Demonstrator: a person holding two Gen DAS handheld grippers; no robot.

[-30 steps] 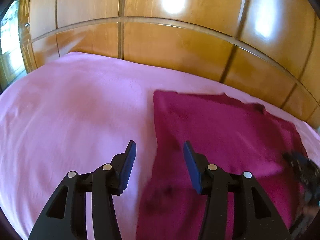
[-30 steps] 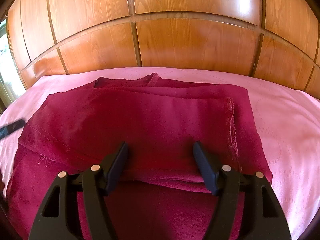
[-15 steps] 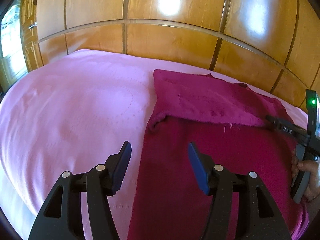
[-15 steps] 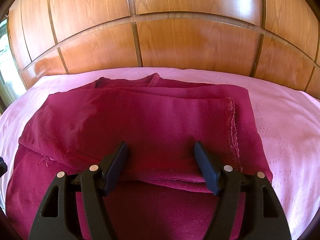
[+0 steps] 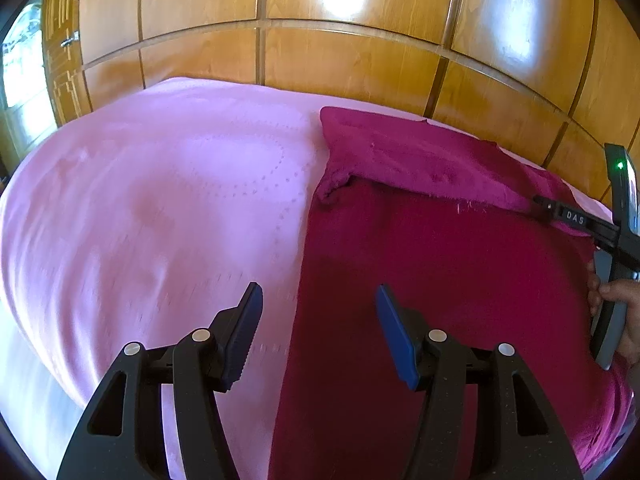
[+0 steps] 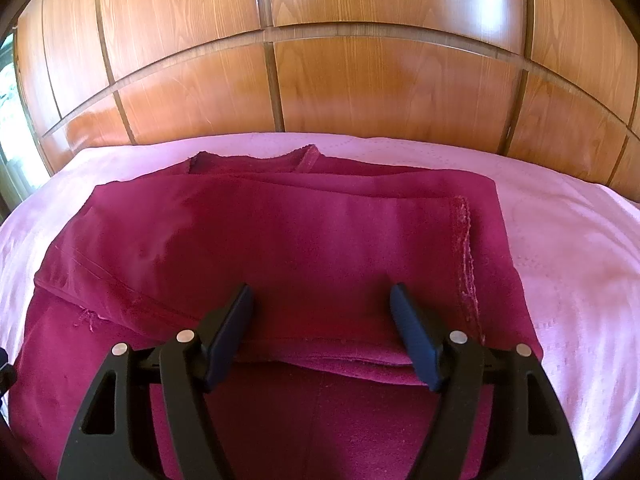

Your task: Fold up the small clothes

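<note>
A dark magenta garment (image 5: 440, 264) lies partly folded on the pink bedspread (image 5: 160, 208), its far part doubled over toward me; it also shows in the right wrist view (image 6: 320, 248). My left gripper (image 5: 318, 300) is open and empty, held above the garment's left edge. My right gripper (image 6: 320, 304) is open and empty, just above the near edge of the folded-over layer. The right gripper's body (image 5: 592, 228) shows at the right edge of the left wrist view, held by a hand (image 5: 624, 312).
A glossy wooden panelled wall (image 6: 320, 80) stands right behind the bed; it also shows in the left wrist view (image 5: 360, 60). The pink bedspread (image 6: 568, 240) extends to the right of the garment and far to its left. A window (image 5: 20, 64) glows at far left.
My left gripper has pulled back and up from the garment, so more of the bedspread and the fold shows. The right gripper has lifted slightly. Both stayed open.
</note>
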